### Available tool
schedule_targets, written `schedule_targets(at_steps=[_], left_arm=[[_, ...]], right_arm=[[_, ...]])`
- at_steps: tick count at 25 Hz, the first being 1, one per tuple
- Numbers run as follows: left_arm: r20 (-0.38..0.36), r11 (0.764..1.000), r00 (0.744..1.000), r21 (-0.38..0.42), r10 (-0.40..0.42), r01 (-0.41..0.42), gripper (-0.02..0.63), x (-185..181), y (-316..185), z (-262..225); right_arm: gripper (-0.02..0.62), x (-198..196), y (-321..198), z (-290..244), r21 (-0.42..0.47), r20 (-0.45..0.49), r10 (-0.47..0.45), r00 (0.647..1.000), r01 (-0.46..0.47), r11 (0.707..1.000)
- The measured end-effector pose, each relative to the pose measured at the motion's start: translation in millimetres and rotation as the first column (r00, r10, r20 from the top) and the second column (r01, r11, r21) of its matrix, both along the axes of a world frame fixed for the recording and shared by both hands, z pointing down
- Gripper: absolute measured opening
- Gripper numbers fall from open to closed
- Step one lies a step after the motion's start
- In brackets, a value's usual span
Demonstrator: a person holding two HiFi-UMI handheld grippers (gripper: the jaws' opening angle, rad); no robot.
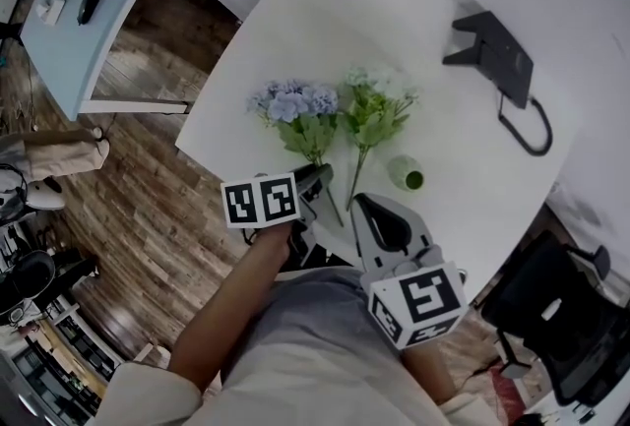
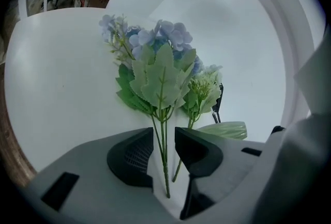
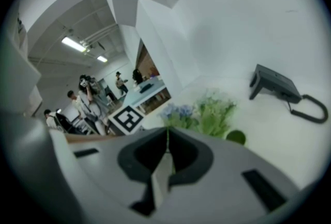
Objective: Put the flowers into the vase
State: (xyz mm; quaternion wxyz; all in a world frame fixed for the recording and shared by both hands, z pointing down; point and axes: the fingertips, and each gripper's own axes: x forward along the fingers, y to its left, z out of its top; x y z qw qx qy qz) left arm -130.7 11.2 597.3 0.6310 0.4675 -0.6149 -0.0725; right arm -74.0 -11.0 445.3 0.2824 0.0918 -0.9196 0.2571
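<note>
Two artificial flower bunches lie on the white table point(image 1: 325, 11), blooms away from me: a blue one point(image 1: 293, 103) and a white-green one point(image 1: 380, 99). A small green vase point(image 1: 406, 174) stands upright just right of their stems. My left gripper point(image 1: 317, 176) is down at the blue bunch's stems point(image 2: 161, 150), which run between its jaws with a gap on either side; the pads do not press them. The white-green bunch's stem point(image 2: 179, 170) lies loose beside it, with the vase point(image 2: 227, 130) behind. My right gripper point(image 1: 360, 200) hovers near the table's front edge, shut and holding nothing.
A black stand with a looped cable point(image 1: 497, 55) sits at the table's far right. A light blue table point(image 1: 84, 11) stands over the wood floor to the left. A black chair point(image 1: 561, 316) is at the lower right. People stand far off in the right gripper view.
</note>
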Motion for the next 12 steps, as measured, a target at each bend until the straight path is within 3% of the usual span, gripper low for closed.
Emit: schedule_targets(at_steps=[9,12], left_arm=[[-0.022,1.0,1.0,-0.002,0.017,-0.017,0.138,-5.3,-8.2,4.2],[-0.031,1.0,0.999,0.001,0.007,-0.007,0.093,-6.4,-7.9,5.1]], right_arm=[[0.023,-2.9,-8.1,5.7,-0.009,-0.014,0.028,1.0,-0.028,1.0],[0.023,-1.5,-8.1,8.8,-0.018,-0.02,0.034,0.999,-0.035,0.999]])
